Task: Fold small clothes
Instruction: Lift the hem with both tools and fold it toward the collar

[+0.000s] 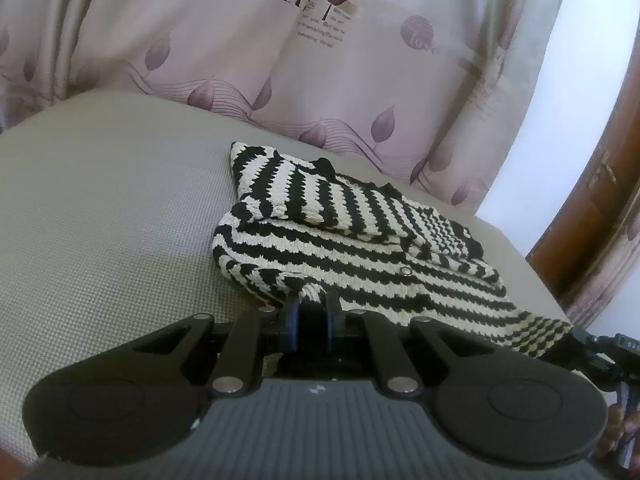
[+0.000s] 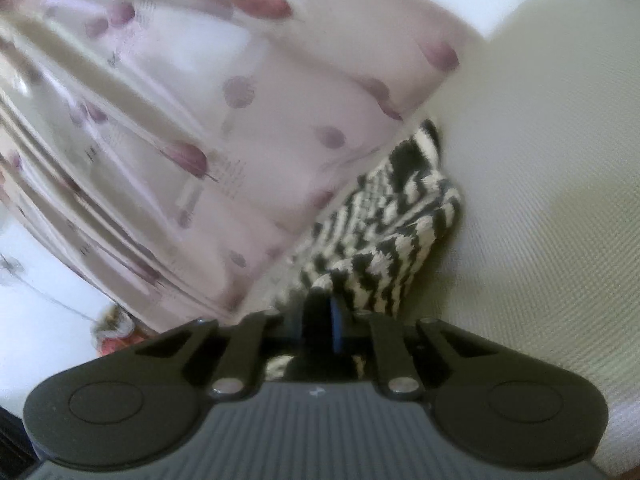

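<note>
L grip [image 1: 313, 305] – R grip [image 2: 325, 300] | both pinch knit striped top [image 1: 360, 240] hem

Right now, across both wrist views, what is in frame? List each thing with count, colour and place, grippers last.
knit top: one, black and cream stripes, partly folded, lying on the cushion near its far edge
snap button: one, silver, on the knit top's front
cushion: one, grey woven surface, under the knit top
curtain: one, pale pink with purple leaves and lettering, hanging behind the cushion
wooden frame: one, brown, far right of the left wrist view
left gripper: one, black, shut on the knit top's near edge
right gripper: one, black, shut on the knit top's edge
</note>
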Motion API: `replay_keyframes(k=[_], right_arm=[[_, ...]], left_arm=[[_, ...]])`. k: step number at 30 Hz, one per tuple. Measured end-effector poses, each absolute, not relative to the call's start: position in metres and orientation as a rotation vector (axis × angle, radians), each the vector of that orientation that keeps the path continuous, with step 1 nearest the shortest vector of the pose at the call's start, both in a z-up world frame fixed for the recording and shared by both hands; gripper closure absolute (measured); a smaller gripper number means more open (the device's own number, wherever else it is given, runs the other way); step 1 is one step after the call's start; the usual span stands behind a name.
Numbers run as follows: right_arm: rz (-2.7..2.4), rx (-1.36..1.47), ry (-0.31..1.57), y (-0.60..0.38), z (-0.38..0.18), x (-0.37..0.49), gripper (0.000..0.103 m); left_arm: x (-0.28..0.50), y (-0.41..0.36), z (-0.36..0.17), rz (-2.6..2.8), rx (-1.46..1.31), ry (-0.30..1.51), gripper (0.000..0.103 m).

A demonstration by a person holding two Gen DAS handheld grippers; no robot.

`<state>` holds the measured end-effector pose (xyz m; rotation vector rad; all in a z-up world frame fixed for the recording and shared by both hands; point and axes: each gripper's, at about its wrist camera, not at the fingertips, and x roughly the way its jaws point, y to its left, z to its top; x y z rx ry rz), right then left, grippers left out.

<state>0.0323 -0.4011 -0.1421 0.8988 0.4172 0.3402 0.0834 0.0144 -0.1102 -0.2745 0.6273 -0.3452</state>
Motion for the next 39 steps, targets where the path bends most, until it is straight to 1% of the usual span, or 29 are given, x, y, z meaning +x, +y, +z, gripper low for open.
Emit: replay_keyframes(k=[3, 4, 7, 9, 10, 11, 12, 13, 14, 15, 17, 20, 22, 23, 24, 25, 26, 28, 33, 39], right_arm=[[0.291, 0.875, 0.464, -0.403, -0.149, 0.026, 0.09], [0.281, 0.885, 0.482, -0.405, -0.153, 0.025, 0.087], [0.265, 0.892, 0.514, -0.409, -0.16, 0.022, 0.087], [0.248, 0.881, 0.53, -0.41, -0.163, 0.021, 0.071], [0.256, 0.891, 0.535, -0.411, -0.166, 0.022, 0.053], [0.252, 0.893, 0.536, -0.411, -0.167, 0.022, 0.031], [0.245, 0.889, 0.54, -0.411, -0.168, 0.022, 0.023], [0.242, 0.876, 0.541, -0.41, -0.168, 0.024, 0.021], [0.24, 0.862, 0.545, -0.41, -0.168, 0.024, 0.021], [0.232, 0.842, 0.55, -0.409, -0.167, 0.025, 0.021], [0.229, 0.804, 0.561, -0.405, -0.167, 0.024, 0.022], [0.235, 0.745, 0.567, -0.399, -0.165, 0.023, 0.022], [0.253, 0.707, 0.564, -0.391, -0.165, 0.025, 0.023], [0.266, 0.681, 0.571, -0.384, -0.166, 0.029, 0.041], [0.268, 0.662, 0.585, -0.379, -0.169, 0.034, 0.055], [0.27, 0.675, 0.601, -0.377, -0.172, 0.038, 0.082], [0.285, 0.718, 0.604, -0.379, -0.178, 0.042, 0.087], [0.309, 0.74, 0.602, -0.381, -0.182, 0.044, 0.089], [0.349, 0.87, 0.578, -0.392, -0.187, 0.036, 0.089], [0.399, 1.005, 0.474, -0.397, -0.174, 0.033, 0.089]], left_arm=[[0.083, 0.017, -0.118, -0.342, -0.274, 0.654, 0.091], [0.084, 0.018, -0.121, -0.341, -0.275, 0.664, 0.091], [0.084, 0.022, -0.132, -0.326, -0.282, 0.694, 0.09], [0.085, 0.025, -0.138, -0.329, -0.283, 0.716, 0.09], [0.085, 0.026, -0.14, -0.322, -0.278, 0.72, 0.089], [0.086, 0.027, -0.142, -0.312, -0.269, 0.724, 0.084], [0.087, 0.029, -0.145, -0.31, -0.262, 0.738, 0.071], [0.089, 0.031, -0.148, -0.306, -0.261, 0.756, 0.063], [0.09, 0.034, -0.151, -0.296, -0.266, 0.76, 0.048], [0.089, 0.037, -0.153, -0.289, -0.274, 0.754, 0.039], [0.089, 0.04, -0.154, -0.306, -0.279, 0.75, 0.037], [0.09, 0.036, -0.155, -0.34, -0.265, 0.755, 0.028], [0.091, 0.03, -0.155, -0.362, -0.252, 0.754, 0.029], [0.091, 0.027, -0.155, -0.37, -0.246, 0.754, 0.029], [0.091, 0.024, -0.156, -0.366, -0.239, 0.746, 0.045], [0.093, 0.021, -0.157, -0.373, -0.233, 0.752, 0.063], [0.095, 0.018, -0.159, -0.37, -0.222, 0.77, 0.094], [0.097, 0.021, -0.161, -0.369, -0.264, 0.776, 0.093], [0.094, 0.029, -0.16, -0.368, -0.339, 0.753, 0.093], [0.096, 0.029, -0.138, -0.371, -0.378, 0.702, 0.093]])
